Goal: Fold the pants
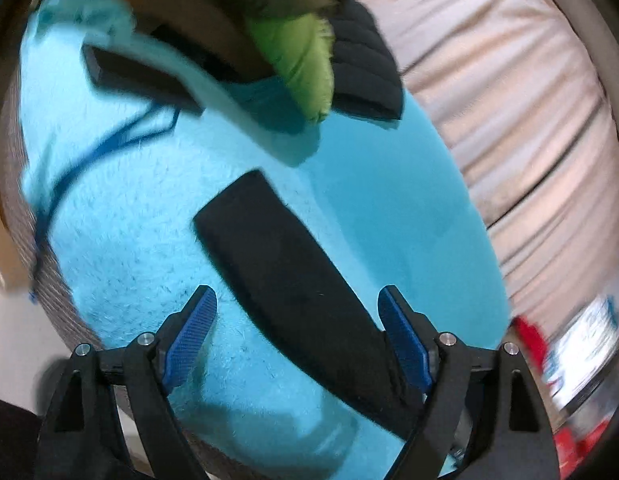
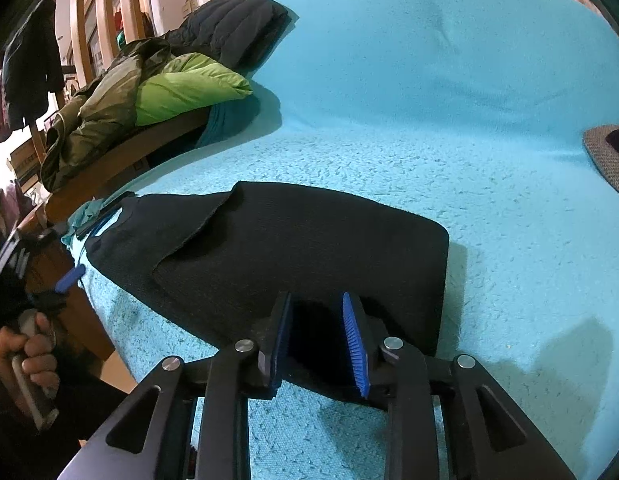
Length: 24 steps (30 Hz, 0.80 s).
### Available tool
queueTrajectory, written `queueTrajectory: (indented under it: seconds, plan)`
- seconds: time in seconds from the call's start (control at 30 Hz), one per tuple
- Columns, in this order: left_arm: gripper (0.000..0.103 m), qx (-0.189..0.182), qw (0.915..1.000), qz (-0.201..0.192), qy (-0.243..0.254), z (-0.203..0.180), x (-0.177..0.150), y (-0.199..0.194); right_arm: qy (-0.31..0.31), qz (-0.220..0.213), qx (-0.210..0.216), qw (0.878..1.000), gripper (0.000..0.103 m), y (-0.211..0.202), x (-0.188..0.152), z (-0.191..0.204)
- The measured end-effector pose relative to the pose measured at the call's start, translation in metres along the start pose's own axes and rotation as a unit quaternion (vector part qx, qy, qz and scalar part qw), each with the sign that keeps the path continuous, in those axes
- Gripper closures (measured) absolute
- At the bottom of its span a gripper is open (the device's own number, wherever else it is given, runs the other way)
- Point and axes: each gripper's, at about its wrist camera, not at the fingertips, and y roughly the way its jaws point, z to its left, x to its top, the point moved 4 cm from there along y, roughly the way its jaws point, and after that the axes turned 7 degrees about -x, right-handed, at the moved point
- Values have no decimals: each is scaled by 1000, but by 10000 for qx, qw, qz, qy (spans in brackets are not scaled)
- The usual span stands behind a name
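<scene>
Black pants (image 2: pixel 293 248) lie folded over on a turquoise fleece blanket (image 2: pixel 429 120), one layer flapped over the other. My right gripper (image 2: pixel 315 300) hovers at their near edge, its blue pads a small gap apart, with nothing between them. In the left wrist view the pants (image 1: pixel 277 264) run diagonally as a dark strip. My left gripper (image 1: pixel 297 296) is wide open above them, the right pad close to the fabric, holding nothing. The left gripper also shows at the far left of the right wrist view (image 2: pixel 71 274), held in a hand.
A pile of jackets, green (image 2: pixel 185 88) and black (image 2: pixel 233 28), lies at the blanket's far left edge. A beige cushioned backrest (image 1: pixel 509 100) borders the blanket. A dark flat device with a blue cable (image 1: pixel 137 76) rests on the blanket. A wooden frame (image 2: pixel 121 152) runs along the left.
</scene>
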Motion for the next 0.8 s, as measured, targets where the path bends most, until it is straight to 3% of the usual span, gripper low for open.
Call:
queueTrajectory:
  seconds: [0.13,0.37,0.47,0.53,0.73,0.8]
  plan:
    - [20,-299,9990,-32,-329,7,8,17,-12,-6,6,10000,75,0,0,-1]
    - [8,-471,9929,-114,-1089,13,30,34,-37,-32,-12,10000,75,0,0,-1]
    - [8,-532,9913,-184,-1194,14,32,32,-45,-39,-15,10000,74,0,-1,-1]
    - [14,-392,9935,-277,-1036,16,32,23,-42,-35,-6,10000,74,0,0,-1]
    - [46,13,9956,-343,-873,26,31,18,-42,-37,0,10000,71,0,0,-1]
    - [63,123,9962,-333,-797,28,30,17,-43,-38,11,10000,71,0,0,-1]
